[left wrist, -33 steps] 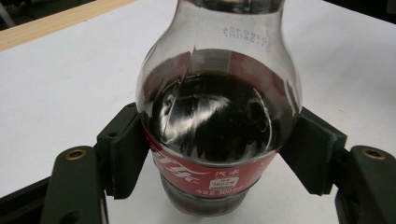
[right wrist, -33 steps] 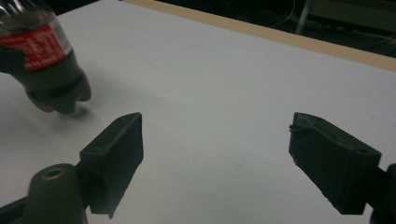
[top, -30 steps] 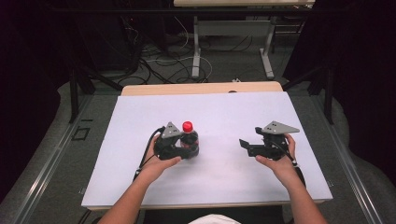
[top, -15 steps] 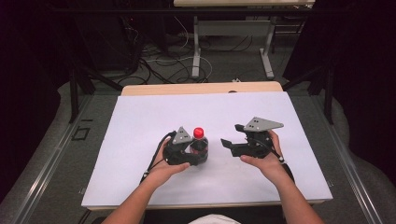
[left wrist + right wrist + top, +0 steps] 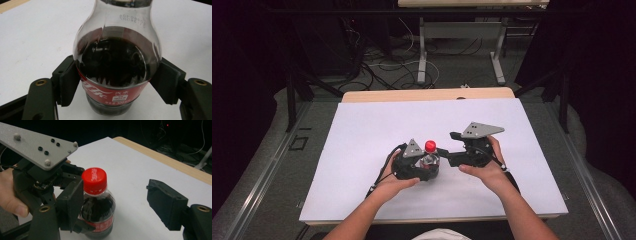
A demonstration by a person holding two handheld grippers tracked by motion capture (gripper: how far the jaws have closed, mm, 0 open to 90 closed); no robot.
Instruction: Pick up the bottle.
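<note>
While clamped at the label band by the left tool (image 5: pixel 424 167), stands upright near the middle of the white worktop (image 5: pixel 362 140): a small cola bottle (image 5: pixel 430 159), shifted right from a second ago. Closes in from the right, now just beside the red cap (image 5: pixel 94 180): the right tool (image 5: pixel 451 150), jaws half-wide, just narrowing, cap not yet between them. Points, probably, to unscrewing next; needs lining up over the cap first.

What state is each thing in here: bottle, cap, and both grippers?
Cola bottle: upright on the table, partly full of dark drink.
Red cap: on the bottle neck.
Left gripper: fingers shut on the bottle's body.
Right gripper: fingers open, closing around the cap, not pressing it.
</note>
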